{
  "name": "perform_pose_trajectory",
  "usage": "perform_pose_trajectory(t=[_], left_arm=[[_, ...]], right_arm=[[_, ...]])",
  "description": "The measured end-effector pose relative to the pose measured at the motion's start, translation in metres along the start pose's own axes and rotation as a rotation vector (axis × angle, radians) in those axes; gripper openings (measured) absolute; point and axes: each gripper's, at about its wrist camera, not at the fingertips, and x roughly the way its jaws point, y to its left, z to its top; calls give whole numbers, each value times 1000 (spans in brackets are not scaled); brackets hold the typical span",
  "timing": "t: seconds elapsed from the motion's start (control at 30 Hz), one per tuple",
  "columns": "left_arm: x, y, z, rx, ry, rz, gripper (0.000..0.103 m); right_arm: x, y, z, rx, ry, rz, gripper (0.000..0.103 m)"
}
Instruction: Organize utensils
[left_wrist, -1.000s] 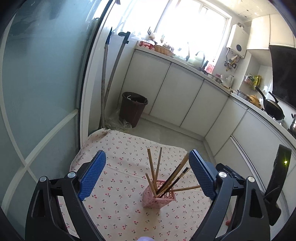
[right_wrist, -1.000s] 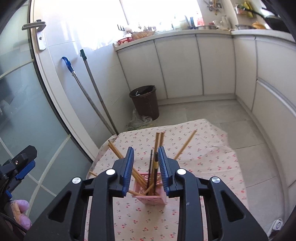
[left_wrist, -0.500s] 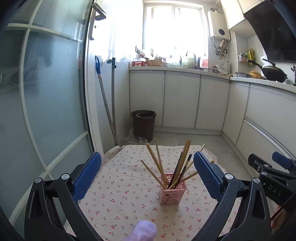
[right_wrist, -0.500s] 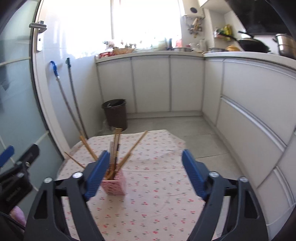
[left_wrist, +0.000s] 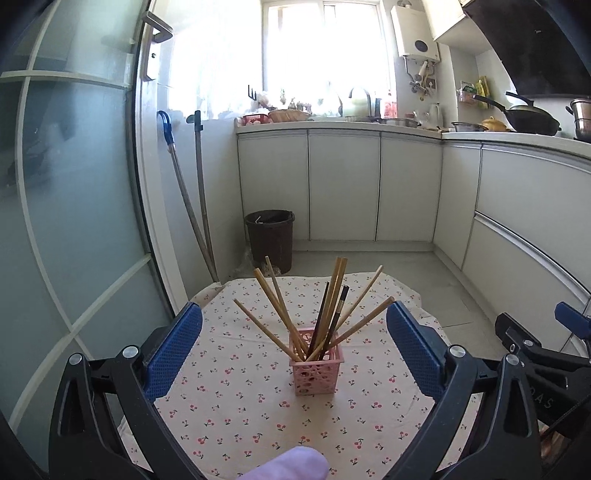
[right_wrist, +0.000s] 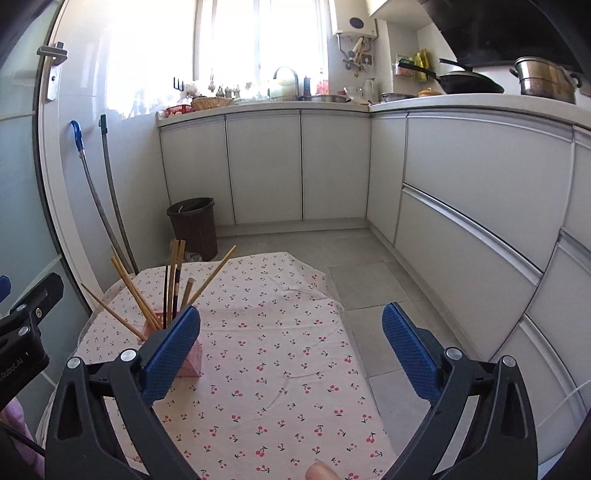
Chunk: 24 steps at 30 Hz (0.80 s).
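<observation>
A: What's the layout?

B: A cherry-print cloth (left_wrist: 229, 373) covers the table. On it stands a small pink basket (left_wrist: 316, 363), with the chopsticks (left_wrist: 334, 295) splayed out of it in every direction. I see nothing loose on the cloth.

A: And the grippers?

B: The left gripper (left_wrist: 293, 341) is spread wide and empty, the basket ahead of it. The right gripper (right_wrist: 291, 345) is opening, almost fully wide, with nothing between its jaws; the basket sits behind its left finger.

A: Best move now?

B: I'd back both away level, clear of the leaning sticks, since one snag could tip that light basket.
</observation>
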Motion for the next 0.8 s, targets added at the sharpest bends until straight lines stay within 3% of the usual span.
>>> perform_pose_trajectory(t=[0.8], left_arm=[[11,-9,-7,21,35,16,96]], right_arm=[[11,-7,-5,41,46,-15,96]])
